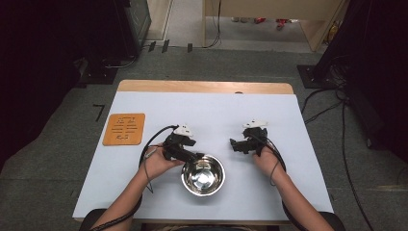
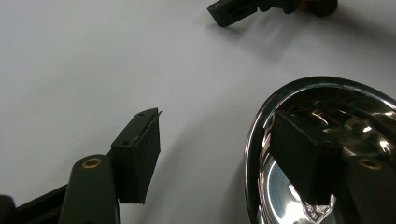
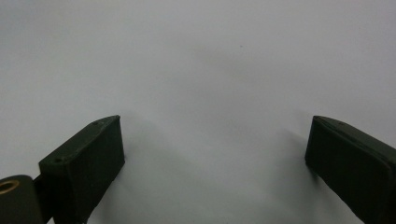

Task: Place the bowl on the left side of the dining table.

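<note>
A: Where does the steel bowl sit?

B: On the white tabletop, near the front edge and roughly midway across, upright with its mouth up. It is round, so it has no long axis; any point on the rim serves for a grip.

A: How does the left gripper stand to it?

B: It reaches the bowl's rim from the upper left. In the left gripper view the jaws are spread and straddle the rim: one jaw hangs inside the bowl, the other outside over the table. A gap shows between the outer pad and the rim, so nothing is pinched yet. The coming move appears to turn on this: closing across the wall of the bowl.

A: And the right gripper?

B: It rests to the upper right of the bowl, apart from it, jaws pointing left. The right gripper view shows its jaws spread wide over bare table, with nothing between them. The left hand is the nearer one.

A: What else lies around?

B: An orange square mat lies well apart at the table's left. Nothing stands between either gripper and the bowl.
</note>
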A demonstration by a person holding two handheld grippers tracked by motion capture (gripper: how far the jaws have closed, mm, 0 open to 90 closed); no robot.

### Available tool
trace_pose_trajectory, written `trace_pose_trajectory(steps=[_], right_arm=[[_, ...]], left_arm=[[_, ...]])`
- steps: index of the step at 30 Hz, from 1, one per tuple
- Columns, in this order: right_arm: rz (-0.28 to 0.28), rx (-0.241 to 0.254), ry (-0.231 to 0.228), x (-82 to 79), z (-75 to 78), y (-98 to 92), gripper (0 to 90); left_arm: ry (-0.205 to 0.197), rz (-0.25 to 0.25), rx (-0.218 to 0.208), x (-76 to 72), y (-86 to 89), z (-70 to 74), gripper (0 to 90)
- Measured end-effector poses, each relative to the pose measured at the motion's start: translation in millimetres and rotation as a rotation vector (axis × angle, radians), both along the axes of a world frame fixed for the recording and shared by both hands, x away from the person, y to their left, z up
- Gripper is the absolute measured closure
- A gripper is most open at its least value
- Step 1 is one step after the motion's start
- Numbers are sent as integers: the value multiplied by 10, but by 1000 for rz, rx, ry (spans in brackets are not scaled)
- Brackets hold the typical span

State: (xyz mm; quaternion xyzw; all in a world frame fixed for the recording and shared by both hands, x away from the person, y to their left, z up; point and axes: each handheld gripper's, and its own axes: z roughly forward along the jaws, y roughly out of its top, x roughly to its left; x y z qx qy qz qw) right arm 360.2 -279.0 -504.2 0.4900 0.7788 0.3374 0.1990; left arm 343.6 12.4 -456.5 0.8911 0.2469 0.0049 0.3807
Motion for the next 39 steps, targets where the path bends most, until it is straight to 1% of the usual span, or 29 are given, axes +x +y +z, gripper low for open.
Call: trace_pose_trajectory(steps=[2,5,8,9,11,13,16,17,20,22,23,27,28,30,36,37,38,39], right_arm=[[0,0,0,0,0,0,43],[0,0,0,0,0,0,43],[0,0,0,0,0,0,43],[0,-1,0,0,0,0,43],[0,-1,0,0,0,-1,43],[0,-1,0,0,0,0,43],[0,-1,0,0,0,-1,43],[0,-1,0,0,0,-1,43],[0,-1,0,0,0,0,43],[0,-1,0,0,0,0,43],[0,-1,0,0,0,0,43],[1,-2,-1,1,0,-1,43],[1,-1,-1,0,0,-1,43],[1,-2,-1,1,0,-1,43],[1,-2,-1,1,0,-2,43],[1,-2,-1,1,0,-1,43],[1,-2,-1,1,0,-2,43],[1,-1,-1,0,0,-1,43]], left_arm=[[0,-10,0,-1,0,-6,349],[-10,-19,12,-9,-8,-22,361],[-19,-32,14,-21,-19,-40,371],[-14,-37,13,-24,-24,-46,380],[-4,-45,29,-23,-31,-58,383],[14,-48,37,-21,-35,-77,413],[18,-63,42,-24,-44,-90,443],[18,-63,42,-24,-44,-90,443],[31,-67,68,-19,-62,-108,442],[47,-68,84,-9,-71,-122,416],[56,-73,85,-3,-73,-129,415],[57,-89,97,-9,-86,-133,449],[60,-92,97,-9,-89,-135,464],[68,-94,101,-10,-98,-144,468],[106,-111,98,1,-116,-166,532],[111,-114,99,0,-118,-167,551],[123,-118,104,-1,-123,-170,591],[126,-120,104,-1,-123,-170,602]])
